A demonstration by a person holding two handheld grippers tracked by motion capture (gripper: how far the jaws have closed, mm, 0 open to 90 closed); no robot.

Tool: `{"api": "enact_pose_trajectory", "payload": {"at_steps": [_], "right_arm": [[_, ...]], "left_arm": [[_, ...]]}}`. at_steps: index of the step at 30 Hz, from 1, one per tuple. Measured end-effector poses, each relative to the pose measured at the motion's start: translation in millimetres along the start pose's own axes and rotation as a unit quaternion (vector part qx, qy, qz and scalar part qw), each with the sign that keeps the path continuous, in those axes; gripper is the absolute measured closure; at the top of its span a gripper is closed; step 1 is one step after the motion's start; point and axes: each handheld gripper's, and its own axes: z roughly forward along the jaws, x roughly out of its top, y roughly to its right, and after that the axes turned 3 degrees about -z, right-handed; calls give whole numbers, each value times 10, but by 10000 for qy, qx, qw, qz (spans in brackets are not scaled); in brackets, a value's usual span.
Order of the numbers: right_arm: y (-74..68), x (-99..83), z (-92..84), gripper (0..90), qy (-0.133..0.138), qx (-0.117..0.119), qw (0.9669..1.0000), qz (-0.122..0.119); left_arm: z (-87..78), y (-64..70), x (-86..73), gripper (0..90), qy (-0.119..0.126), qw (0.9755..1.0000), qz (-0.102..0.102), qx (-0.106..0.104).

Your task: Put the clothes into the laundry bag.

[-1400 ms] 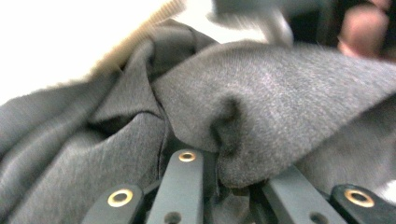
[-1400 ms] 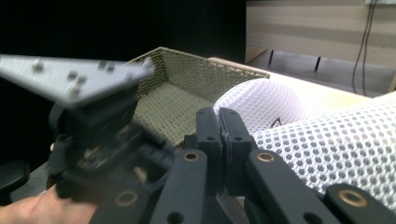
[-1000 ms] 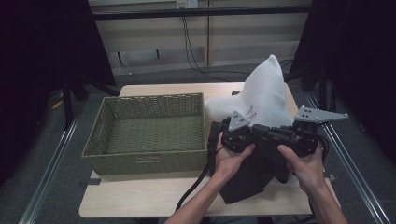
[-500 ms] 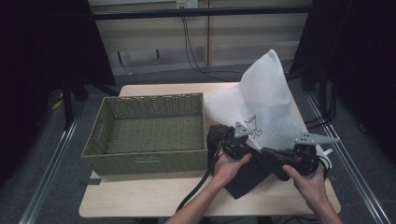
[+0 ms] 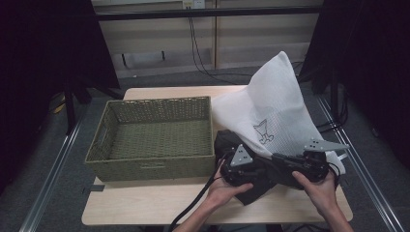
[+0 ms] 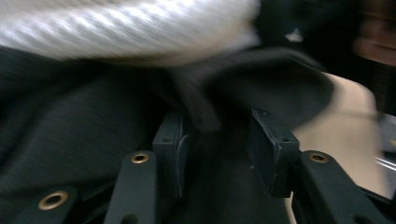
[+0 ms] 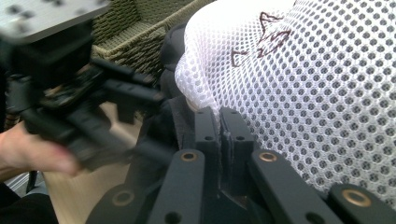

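A white mesh bag (image 5: 273,104) with a small dark logo stands tented on the table's right side, and a dark garment (image 5: 227,142) spills from its near edge. My left gripper (image 5: 258,169) hovers low over that dark garment (image 6: 79,121). Its jaws have just been opening, and a fold of the cloth lies loose between the spread pads (image 6: 175,144). My right gripper (image 5: 286,163) is shut on the white mesh bag's (image 7: 327,93) lower edge, with the mesh pinched between its fingertips (image 7: 205,126). The left gripper (image 7: 116,100) appears blurred at the left of the right gripper view.
An olive woven basket (image 5: 150,166) stands on the wooden table (image 5: 159,205) at the left, close beside the garment. A black cable (image 5: 193,205) trails off the front edge. Metal rails run along both sides of the table.
Both hands have sunk toward the table with the bag and garment. The left gripper's jaws have spread apart and released the dark cloth. The right gripper stays closed on the mesh.
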Motion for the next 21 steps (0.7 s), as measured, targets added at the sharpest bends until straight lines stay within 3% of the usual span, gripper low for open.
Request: {"api": "enact_pose_trajectory", "payload": {"at_steps": [1,3,5,7,8,9,11,17,19,21], "right_arm": [[7,0,3,858,0,8,10000,-23],[14,2,7,843,-22,-36,10000,-48],[7,10,1,807,-23,-54,9999,-92],[2,19,-29,771,-8,-91,9999,-133],[3,19,-56,744,18,-103,9999,-120],[9,16,-81,740,42,-149,9998,-113],[26,-5,-165,719,75,-189,9997,-121],[79,-164,-522,669,224,-510,9984,8],[101,-242,-625,684,214,-631,9978,51],[146,-324,-686,718,117,-801,9967,93]], "left_arm": [[22,8,-24,544,-50,9997,134,-177],[105,28,-69,534,-207,9994,228,-149],[197,9,-119,527,-447,9986,159,-224],[260,-5,-167,525,-786,9963,305,-138],[285,-17,-188,525,-897,9954,283,-175],[315,-16,-218,526,-1075,9934,405,-35],[346,-13,-255,550,-1211,9914,501,32],[341,-42,-248,640,-1226,9913,478,58],[347,-57,-253,701,-1142,9927,382,65],[342,-61,-256,711,-1147,9926,400,77]]}}
